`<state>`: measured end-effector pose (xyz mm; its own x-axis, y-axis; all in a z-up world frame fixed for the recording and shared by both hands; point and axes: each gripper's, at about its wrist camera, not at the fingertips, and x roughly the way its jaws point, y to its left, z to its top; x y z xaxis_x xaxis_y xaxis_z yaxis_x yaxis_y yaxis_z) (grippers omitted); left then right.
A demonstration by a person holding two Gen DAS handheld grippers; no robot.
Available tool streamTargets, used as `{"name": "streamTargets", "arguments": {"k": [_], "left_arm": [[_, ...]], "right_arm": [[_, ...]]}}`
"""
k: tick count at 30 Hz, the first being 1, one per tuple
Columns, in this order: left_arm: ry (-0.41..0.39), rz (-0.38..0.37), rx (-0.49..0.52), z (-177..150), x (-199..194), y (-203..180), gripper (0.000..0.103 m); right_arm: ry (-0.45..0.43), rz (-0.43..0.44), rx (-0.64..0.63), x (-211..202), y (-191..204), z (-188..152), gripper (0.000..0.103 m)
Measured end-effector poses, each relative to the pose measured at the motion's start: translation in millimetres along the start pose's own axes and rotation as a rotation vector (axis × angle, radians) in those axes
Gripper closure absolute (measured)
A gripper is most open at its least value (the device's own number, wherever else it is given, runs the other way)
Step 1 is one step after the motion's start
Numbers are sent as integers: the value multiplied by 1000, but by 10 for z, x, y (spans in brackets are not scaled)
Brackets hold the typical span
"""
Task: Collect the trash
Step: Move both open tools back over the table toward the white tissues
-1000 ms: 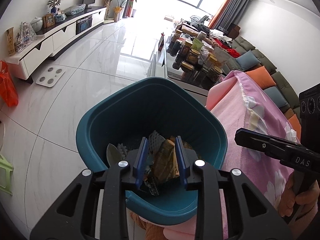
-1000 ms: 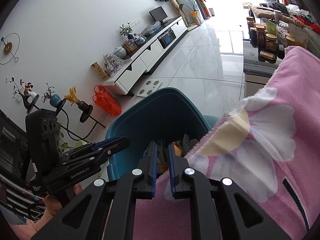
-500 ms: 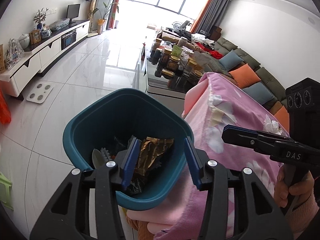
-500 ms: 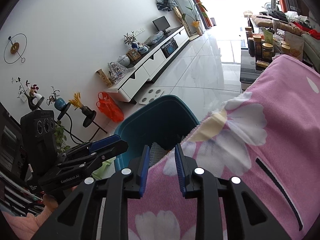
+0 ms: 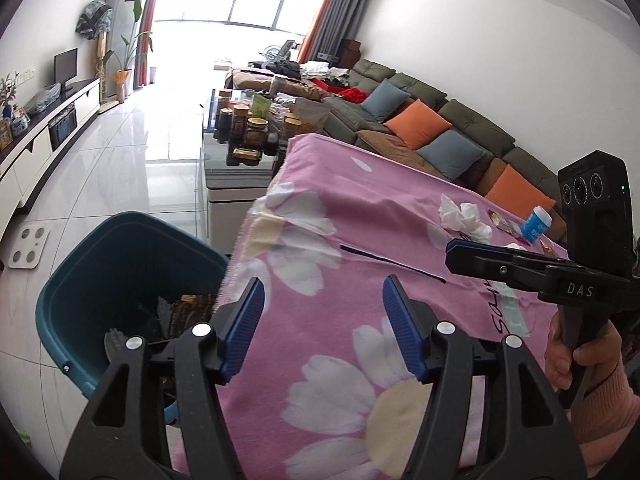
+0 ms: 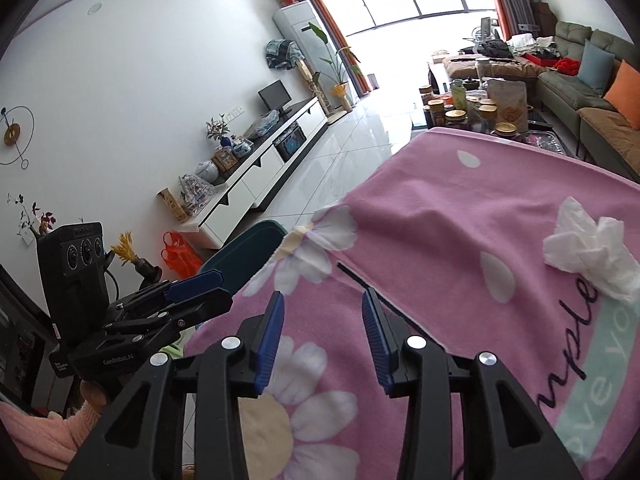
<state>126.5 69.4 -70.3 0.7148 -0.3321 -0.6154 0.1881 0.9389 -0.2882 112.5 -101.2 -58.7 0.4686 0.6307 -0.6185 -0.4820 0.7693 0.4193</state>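
Observation:
A teal bin (image 5: 100, 264) stands on the floor at the left edge of the pink flowered table cover (image 5: 360, 216); wrappers (image 5: 188, 312) lie inside it. Its rim also shows in the right wrist view (image 6: 244, 248). My left gripper (image 5: 323, 320) is open and empty above the cover's near edge. My right gripper (image 6: 323, 332) is open and empty over the cover. A crumpled white tissue (image 6: 588, 248) lies on the cover to its right and shows in the left wrist view (image 5: 464, 218) too. A small blue-and-white cup (image 5: 536, 226) and a wrapper (image 5: 500, 218) lie further right.
A glass coffee table (image 5: 240, 160) crowded with jars stands beyond the cover. A sofa (image 5: 440, 136) with cushions runs along the right wall. A white TV cabinet (image 6: 256, 172) lines the left wall, with an orange bag (image 6: 178, 254) beside it. A white scale (image 5: 28, 242) lies on the floor.
Both grippers opened and moved from over the bin rightward to above the pink cover. The wrapper my left gripper held now lies in the bin.

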Motion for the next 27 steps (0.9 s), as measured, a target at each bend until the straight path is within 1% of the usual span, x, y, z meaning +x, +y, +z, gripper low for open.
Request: {"name": "streamTargets", "arguments": {"k": [6,12,16,18,19,27], "left_arm": [[41,-54,90,74,288,-468,40],[78,-100,152,149,598,-867,40],[94,-119,180,214,775,-1092,38],[102,-123,193,253,861,-1196,37],[108,-131,202,275,908,-1251,36],[160,-134,255,463,1395,-1653,34]], "right_arm": [[-54,-82,68,-378,-402,-179,63],[-94,-148,129,-652,-734,-344,63],[-120,-189,160,-786,-901,-433,63],[-136,-211,176,-865,-989,-480,55],[-146,-221,185,-905,-1032,-499,55],[-205,-308,244,-1202,-1358,-616,54]]}}
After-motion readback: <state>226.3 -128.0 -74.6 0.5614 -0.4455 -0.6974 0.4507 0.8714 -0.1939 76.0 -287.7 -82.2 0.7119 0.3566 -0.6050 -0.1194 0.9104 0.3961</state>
